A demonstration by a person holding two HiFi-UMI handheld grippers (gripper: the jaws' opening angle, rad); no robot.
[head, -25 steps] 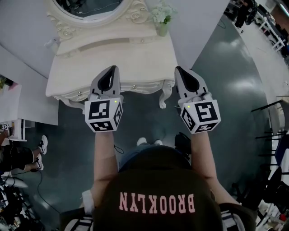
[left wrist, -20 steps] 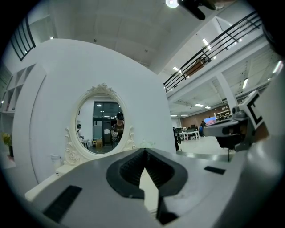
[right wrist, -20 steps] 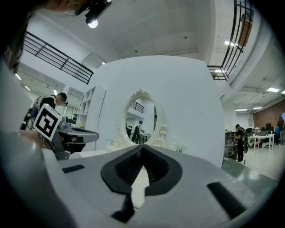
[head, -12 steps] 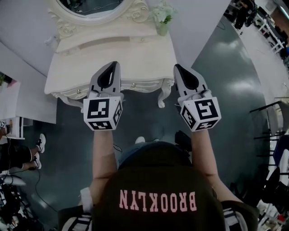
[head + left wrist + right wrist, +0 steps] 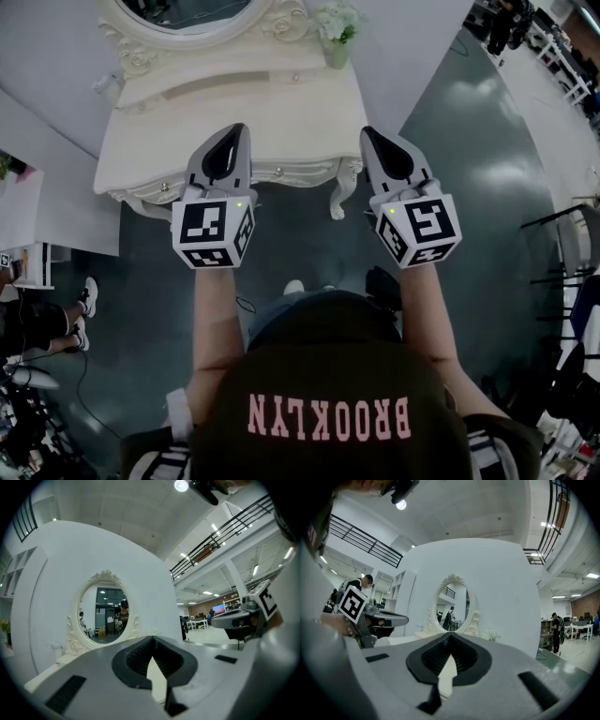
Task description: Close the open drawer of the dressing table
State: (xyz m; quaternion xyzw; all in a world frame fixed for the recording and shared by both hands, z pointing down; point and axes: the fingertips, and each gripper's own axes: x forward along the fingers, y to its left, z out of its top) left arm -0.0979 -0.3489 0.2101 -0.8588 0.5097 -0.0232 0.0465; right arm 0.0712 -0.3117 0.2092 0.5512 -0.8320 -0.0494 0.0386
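Eyes on the dressing table (image 5: 300,112), cream-white with carved trim, sitting right ahead of both grippers. Its drawer front (image 5: 305,174) runs along the near edge, just under and between the two gripper noses, and a small round knob (image 5: 278,173) shows in the gap between them. From this steep angle it is hard to say whether that drawer stands out or sits flush. The left gripper (image 5: 241,127) hangs over the table's near edge, jaws pressed together with nothing between them, only pale tabletop showing past the dark pads. The right gripper (image 5: 366,132) is level with it, off to its right above the table's front corner by the curved leg, jaws likewise together and empty. The two are held side by side, well apart, neither visibly touching the furniture. Further ahead of both stands the oval mirror (image 5: 183,11) in its ornate frame, backed by a white wall (image 5: 412,47), with a flower vase (image 5: 337,37) beyond the right gripper at the far corner. Dark glossy floor (image 5: 469,187) spreads to the right.
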